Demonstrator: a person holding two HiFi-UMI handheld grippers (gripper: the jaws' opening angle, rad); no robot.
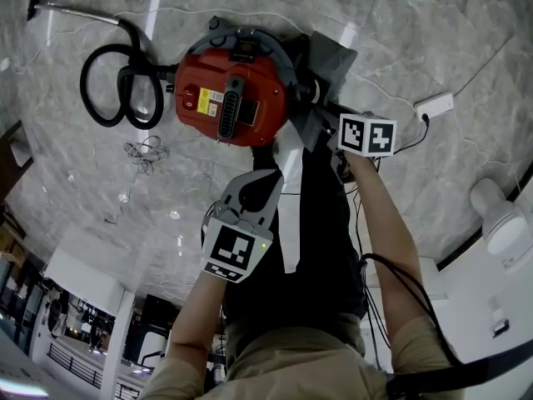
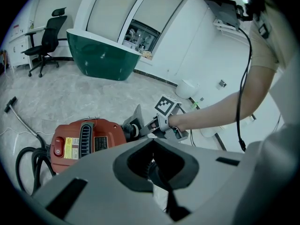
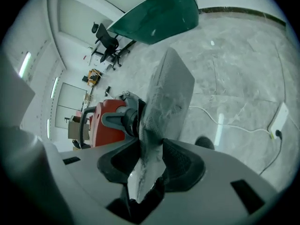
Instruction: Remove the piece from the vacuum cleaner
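Note:
A red vacuum cleaner (image 1: pixel 233 98) (image 2: pixel 84 142) (image 3: pixel 105 118) lies on the marble floor. A flat grey dusty piece (image 3: pixel 171 93) (image 1: pixel 329 61) (image 2: pixel 137 114) sticks out from the port on its side. My right gripper (image 3: pixel 150 158) (image 1: pixel 323 122) (image 2: pixel 151 127) is shut on the lower edge of that piece, pads pressing both faces. My left gripper (image 1: pixel 265 176) (image 2: pixel 152 144) hovers a little short of the vacuum, jaws together, holding nothing that I can see.
The black hose (image 1: pixel 117 90) coils left of the vacuum, with a metal wand (image 1: pixel 79 11) beyond it. A tangle of cable (image 1: pixel 146 150) lies nearby. A white power strip (image 1: pixel 435 104) with its cord sits to the right. A green counter (image 2: pixel 101 57) and an office chair (image 2: pixel 47 41) stand farther off.

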